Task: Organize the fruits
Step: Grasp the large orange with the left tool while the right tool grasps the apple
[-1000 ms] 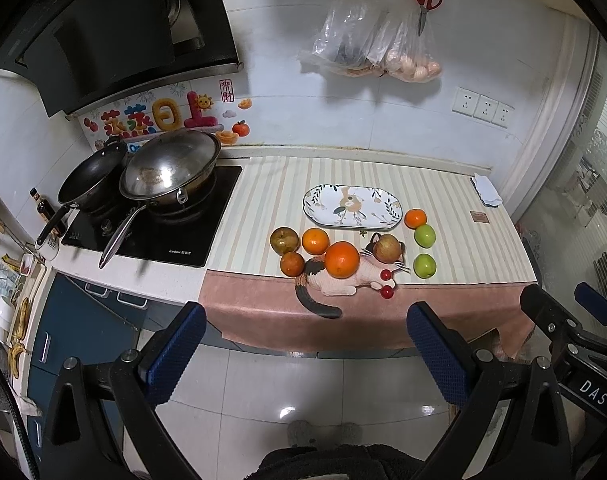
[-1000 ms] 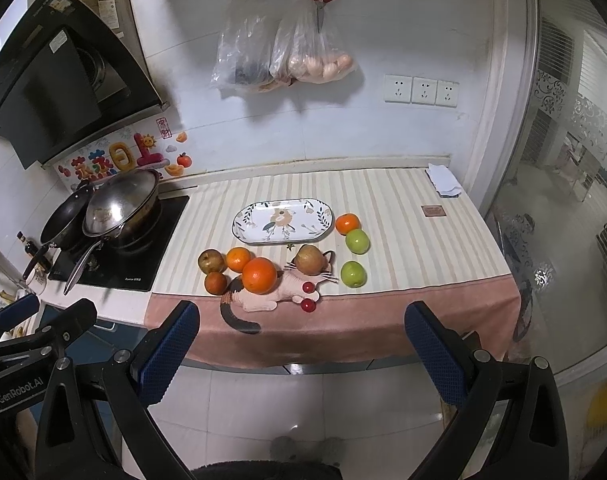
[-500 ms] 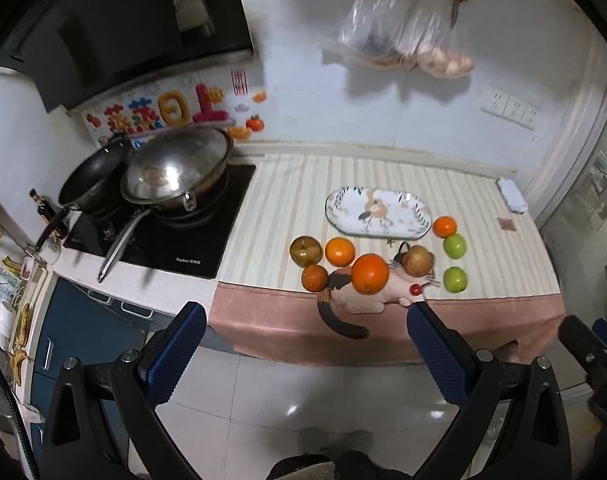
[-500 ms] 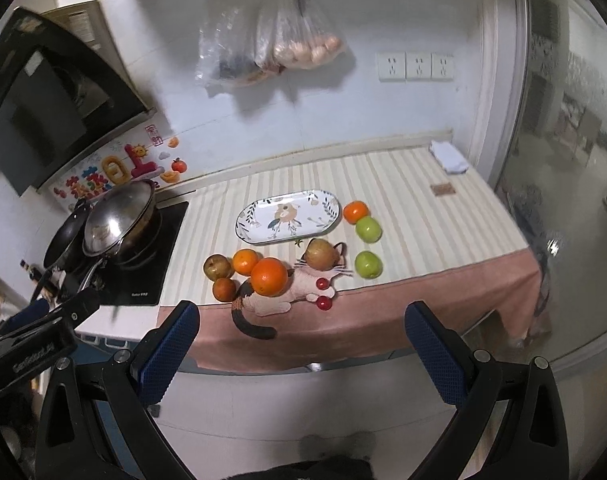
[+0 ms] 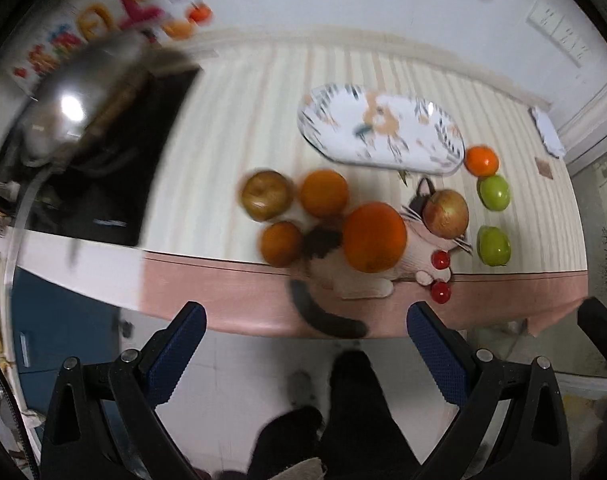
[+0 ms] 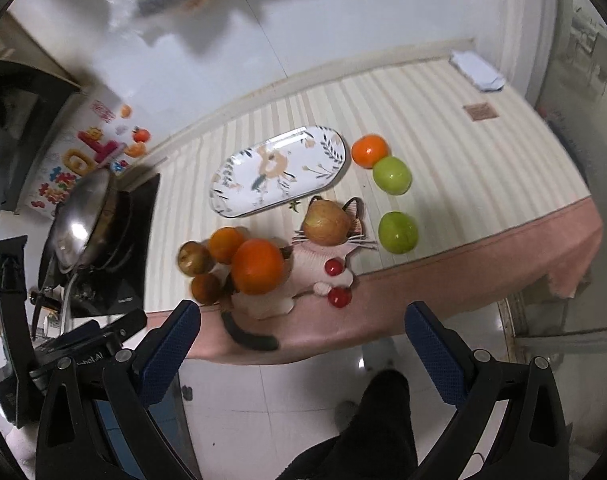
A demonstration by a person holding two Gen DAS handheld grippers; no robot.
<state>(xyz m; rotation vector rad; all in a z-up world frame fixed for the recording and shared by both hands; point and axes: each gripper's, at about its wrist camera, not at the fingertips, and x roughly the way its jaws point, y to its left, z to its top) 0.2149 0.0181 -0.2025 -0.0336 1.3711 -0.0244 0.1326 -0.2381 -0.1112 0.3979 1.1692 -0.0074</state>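
We record two tools, both raised over the floor in front of the bench and clear of everything on it.

Left tool [image 5: 303,344]: blue-padded fingers [image 5: 175,352] spread wide, nothing between them. Right tool [image 6: 301,338]: fingers likewise spread wide and bare.

On the bench [image 6: 443,120], covered by a striped cloth with a pink front border, we list:
- one oval floral plate [image 6: 279,172], bare, toward the wall;
- one large orange [image 6: 257,266] resting on a cat-shaped mat [image 6: 319,260] near the front edge;
- one reddish-yellow apple [image 6: 327,222] on the mat's head end;
- two small red fruits [image 6: 339,296] at the mat's front, one beside the other;
- a cluster just left of the large orange: one medium orange [image 6: 225,244], one brownish apple [image 6: 193,258], one small dark orange fruit [image 6: 205,288];
- one small tangerine [image 6: 369,151] beside the plate's right end, touching a green apple [image 6: 392,175];
- a second green apple [image 6: 398,232] nearer the front, apart from the first.

Left of the cloth we note a lidded pan [image 6: 77,224] on a black hob [image 6: 135,240]. The left view is blurred at its left side.
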